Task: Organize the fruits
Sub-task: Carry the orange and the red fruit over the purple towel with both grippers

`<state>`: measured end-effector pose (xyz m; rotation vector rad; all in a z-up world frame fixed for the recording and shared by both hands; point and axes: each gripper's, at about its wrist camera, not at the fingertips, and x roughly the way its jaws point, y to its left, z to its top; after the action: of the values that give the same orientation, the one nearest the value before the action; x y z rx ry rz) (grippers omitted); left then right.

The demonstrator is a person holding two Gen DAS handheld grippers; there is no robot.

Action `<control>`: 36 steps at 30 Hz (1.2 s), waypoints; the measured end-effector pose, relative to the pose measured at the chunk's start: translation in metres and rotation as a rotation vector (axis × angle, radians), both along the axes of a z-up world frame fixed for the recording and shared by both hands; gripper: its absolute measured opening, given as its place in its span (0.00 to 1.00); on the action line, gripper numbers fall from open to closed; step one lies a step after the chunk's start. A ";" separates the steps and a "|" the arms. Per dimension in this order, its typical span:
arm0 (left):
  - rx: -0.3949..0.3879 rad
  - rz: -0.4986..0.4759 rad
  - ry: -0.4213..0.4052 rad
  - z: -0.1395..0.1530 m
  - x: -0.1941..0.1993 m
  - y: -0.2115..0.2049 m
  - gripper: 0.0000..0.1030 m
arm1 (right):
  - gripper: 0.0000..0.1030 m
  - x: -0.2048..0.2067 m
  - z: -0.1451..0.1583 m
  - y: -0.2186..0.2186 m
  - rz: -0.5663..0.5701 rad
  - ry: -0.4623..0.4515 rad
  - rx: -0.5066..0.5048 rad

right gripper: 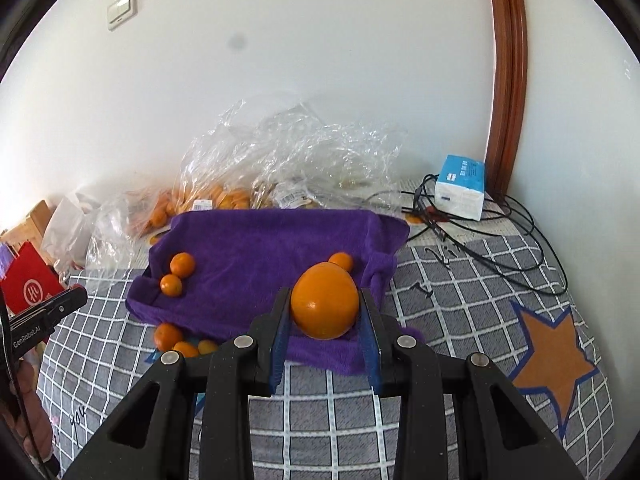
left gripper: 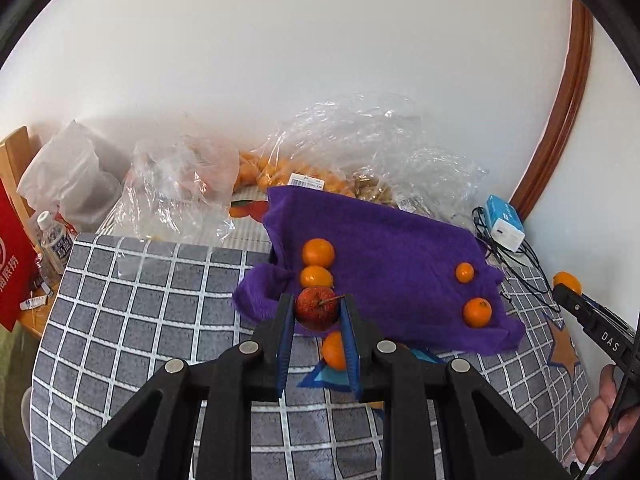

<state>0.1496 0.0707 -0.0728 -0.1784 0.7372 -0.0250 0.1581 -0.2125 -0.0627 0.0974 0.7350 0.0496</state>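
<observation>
Fruits clamped in both tongs.

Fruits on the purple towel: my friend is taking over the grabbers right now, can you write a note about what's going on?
Left gripper: shut on the small red apple, held above the towel edge.
Right gripper: shut on the big orange.
Purple towel: two small oranges on its left side, one small orange behind the big one.
Left to do: three loose oranges lie on the checked cloth off the towel; both held fruits need placing.
</observation>
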 end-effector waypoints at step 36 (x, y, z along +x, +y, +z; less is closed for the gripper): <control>-0.064 -0.024 0.189 -0.087 0.105 -0.005 0.21 | 0.31 0.129 -0.117 -0.006 0.022 0.209 -0.016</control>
<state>0.2546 0.0660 -0.1593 -0.2349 0.9279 -0.0546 0.2874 -0.2182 -0.1794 0.0801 0.9453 0.0549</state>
